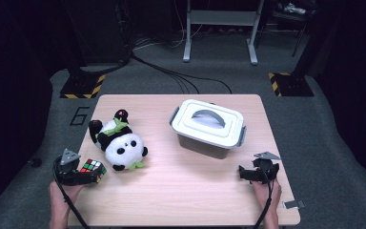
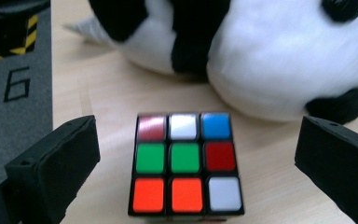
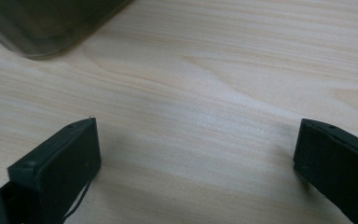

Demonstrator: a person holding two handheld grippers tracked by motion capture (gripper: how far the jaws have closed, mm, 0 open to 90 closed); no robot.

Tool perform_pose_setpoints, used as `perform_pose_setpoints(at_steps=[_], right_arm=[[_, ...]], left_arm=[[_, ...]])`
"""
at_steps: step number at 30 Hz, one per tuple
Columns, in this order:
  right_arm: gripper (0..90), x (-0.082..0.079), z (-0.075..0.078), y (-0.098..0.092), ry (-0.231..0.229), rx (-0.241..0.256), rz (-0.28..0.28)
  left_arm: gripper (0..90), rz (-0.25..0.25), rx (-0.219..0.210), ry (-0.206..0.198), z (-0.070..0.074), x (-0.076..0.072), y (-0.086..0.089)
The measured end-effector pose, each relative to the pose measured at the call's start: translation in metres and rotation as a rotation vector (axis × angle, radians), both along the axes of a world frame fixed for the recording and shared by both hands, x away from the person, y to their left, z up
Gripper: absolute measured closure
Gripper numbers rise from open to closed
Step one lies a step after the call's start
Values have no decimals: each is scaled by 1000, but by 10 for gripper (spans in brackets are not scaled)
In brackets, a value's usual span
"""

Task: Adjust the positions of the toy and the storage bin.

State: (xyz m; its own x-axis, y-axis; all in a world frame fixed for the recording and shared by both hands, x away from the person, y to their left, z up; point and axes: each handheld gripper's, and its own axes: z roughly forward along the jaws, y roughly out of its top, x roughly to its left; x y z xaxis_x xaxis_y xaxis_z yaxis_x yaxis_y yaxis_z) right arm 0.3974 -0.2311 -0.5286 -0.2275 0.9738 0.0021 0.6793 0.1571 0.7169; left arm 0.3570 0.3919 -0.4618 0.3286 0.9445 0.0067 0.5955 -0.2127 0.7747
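A light wooden table point(image 1: 186, 191) is seen from above, with a person's two forearms entering from the near edge. The left gripper point(image 1: 91, 175) is held at the table's near left corner, and a Rubik's cube point(image 1: 93, 168) is set between its jaws. In the left gripper view, the cube point(image 2: 185, 163) is seen standing flat on the wood, midway between the two black jaws, which are spread wide with a clear gap on each side, so the cube is not touched by either. Its top face is shown with a red, white and blue row, then green, green and red, then orange, orange and white. Just beyond the cube, a plush panda point(image 1: 119, 143) is laid on its back, its white belly point(image 2: 279, 56) close to the cube's far edge.

The right gripper point(image 1: 242, 172) is rested low near the table's near right edge. In the right gripper view, its jaws are seen wide apart over bare wood, with nothing between them. A grey plastic storage box point(image 1: 208, 128), closed by a white lid with a handle, is placed beyond it, toward the table's far right.
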Motion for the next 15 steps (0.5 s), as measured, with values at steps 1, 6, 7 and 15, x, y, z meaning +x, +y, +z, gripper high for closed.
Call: perform_pose_setpoints(at_steps=[1,6,7,15], right_arm=[[0,0,0,0,0,0,0],[0,0,0,0,0,0,1],[0,0,0,0,0,0,1],[0,0,0,0,-1,0,2]], left_arm=[[0,-7,5,-3,4,2,-1],[0,-42,41,-20,23,14,-9],[0,-48,47,-25,26,17,-11],[0,-120,82,-42,46,47,-28]])
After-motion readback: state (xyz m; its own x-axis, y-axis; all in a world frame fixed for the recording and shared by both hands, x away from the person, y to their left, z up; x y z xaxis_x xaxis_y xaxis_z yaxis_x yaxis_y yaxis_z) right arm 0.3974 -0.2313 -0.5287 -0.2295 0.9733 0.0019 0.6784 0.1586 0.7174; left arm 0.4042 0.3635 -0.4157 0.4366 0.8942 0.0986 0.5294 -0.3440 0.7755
